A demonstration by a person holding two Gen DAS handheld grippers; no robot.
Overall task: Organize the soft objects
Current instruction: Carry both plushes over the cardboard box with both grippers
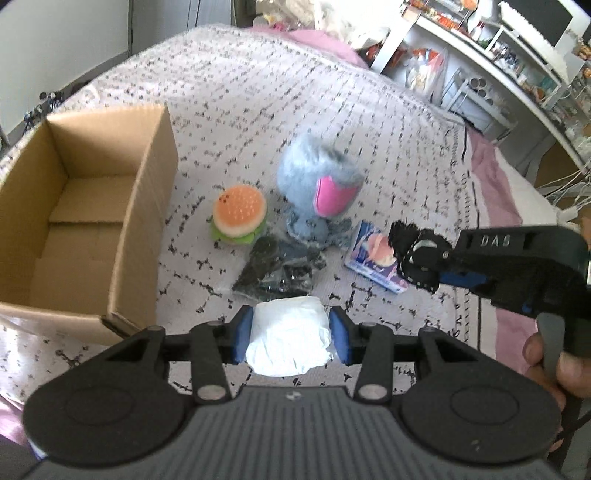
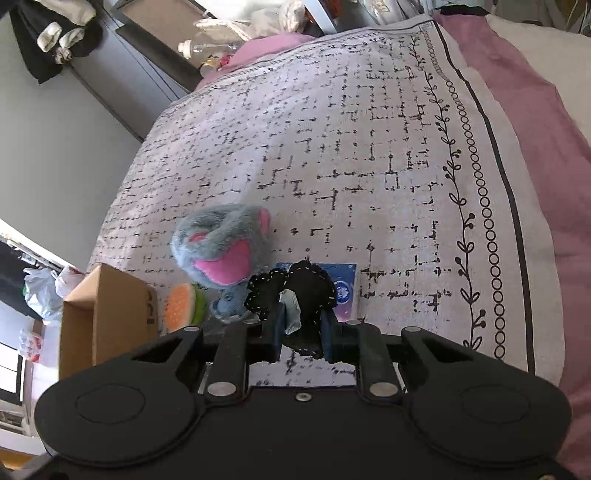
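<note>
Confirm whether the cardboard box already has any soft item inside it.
No: in the left wrist view the cardboard box shows only its bare floor and flaps.

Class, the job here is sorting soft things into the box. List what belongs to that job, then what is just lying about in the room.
Belongs to the job:
cardboard box
burger toy
grey plush
white bundle, held by left gripper
black fabric piece, held by right gripper
dark bag
tissue pack

Lying about:
shelves
clothes on door

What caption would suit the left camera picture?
Left gripper clamps a white soft bundle near an empty cardboard box.
</note>
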